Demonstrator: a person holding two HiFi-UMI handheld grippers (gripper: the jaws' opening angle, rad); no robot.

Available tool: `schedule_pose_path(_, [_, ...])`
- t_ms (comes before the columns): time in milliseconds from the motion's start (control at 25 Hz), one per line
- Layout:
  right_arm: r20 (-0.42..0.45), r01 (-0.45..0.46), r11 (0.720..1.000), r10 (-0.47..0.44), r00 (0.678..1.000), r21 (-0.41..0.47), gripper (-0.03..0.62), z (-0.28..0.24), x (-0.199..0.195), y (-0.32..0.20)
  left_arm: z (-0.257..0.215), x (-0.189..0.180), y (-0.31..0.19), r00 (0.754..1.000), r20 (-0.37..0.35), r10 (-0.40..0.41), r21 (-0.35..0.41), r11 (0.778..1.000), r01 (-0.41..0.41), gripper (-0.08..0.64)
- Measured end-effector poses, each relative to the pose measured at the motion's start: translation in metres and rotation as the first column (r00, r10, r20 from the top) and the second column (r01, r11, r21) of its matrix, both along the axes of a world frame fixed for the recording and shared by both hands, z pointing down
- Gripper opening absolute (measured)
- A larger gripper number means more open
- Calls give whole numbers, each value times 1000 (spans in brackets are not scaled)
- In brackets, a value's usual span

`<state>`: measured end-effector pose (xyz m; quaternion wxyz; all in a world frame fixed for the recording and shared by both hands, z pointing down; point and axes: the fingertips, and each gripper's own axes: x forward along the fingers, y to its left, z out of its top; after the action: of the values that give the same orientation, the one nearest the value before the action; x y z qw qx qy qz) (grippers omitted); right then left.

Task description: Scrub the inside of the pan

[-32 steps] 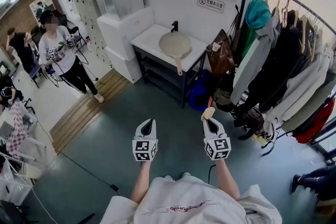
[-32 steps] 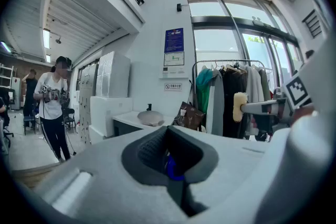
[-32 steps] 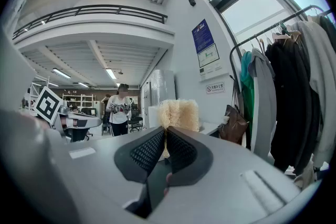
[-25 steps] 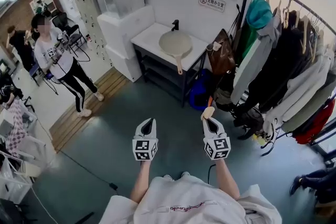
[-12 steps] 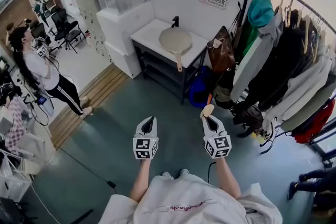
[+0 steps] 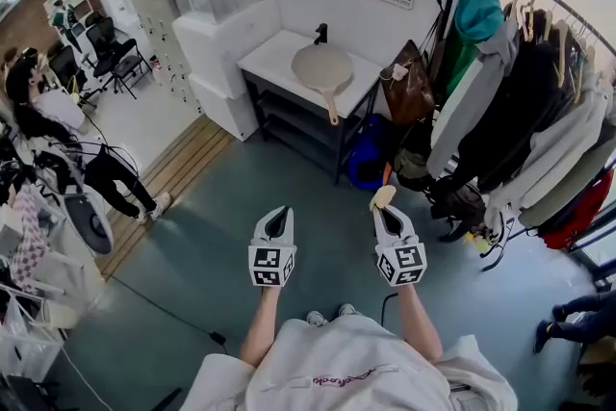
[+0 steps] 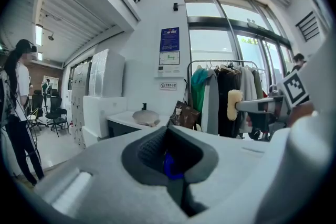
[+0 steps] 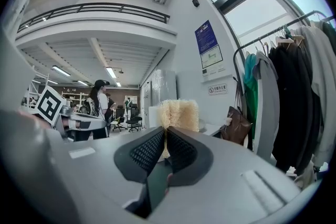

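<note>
A beige pan (image 6: 322, 70) lies upside down on a white table (image 6: 272, 61) against the far wall, its handle toward me; the same pan (image 7: 145, 117) shows far off in the left gripper view. Both grippers hang in mid-air over the grey floor, well short of the table. My left gripper (image 6: 279, 217) is shut with nothing in it, as its own view (image 7: 170, 139) confirms. My right gripper (image 6: 386, 215) is shut on a tan scrubbing sponge (image 6: 382, 197), which sticks up beyond the jaws (image 8: 178, 113).
A clothes rack (image 6: 539, 101) full of garments fills the right side, with a brown bag (image 6: 409, 84) hanging next to the table. White cabinets (image 6: 226, 34) stand left of the table. A person (image 6: 58, 125) bends at the far left. A cable (image 6: 173, 313) crosses the floor.
The view has crept slightly toward the table, both grippers holding their pose. The person on the left has walked further left and bent over.
</note>
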<state>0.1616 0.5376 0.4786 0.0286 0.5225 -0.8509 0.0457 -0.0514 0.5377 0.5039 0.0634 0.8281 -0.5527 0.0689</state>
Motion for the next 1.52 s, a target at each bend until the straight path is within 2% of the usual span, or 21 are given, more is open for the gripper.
schedule_pose_path(280, [-1,-13,1000,13,1000,2,23,3,-22,13,11,-19,9,1000,4,21,-14,1000,-21,0])
schedule_pose_path(680, [-16,-24,1000,24,1000,-4,23,10,-28,21,21,-20,15,999,-6,38,-25,999,-38,0])
schedule_pose_path(1000, [-15,-6,1000,6,1000,2,23,13,-31,3,21,-24,-1,1000,-2,24,-15,1000,-24,0])
schedule_pose_path(1520, [-10,1,1000,-1,1000,13,23,15,-30,-55,21,-11,-58,999,9,43,-8,999,-43,0])
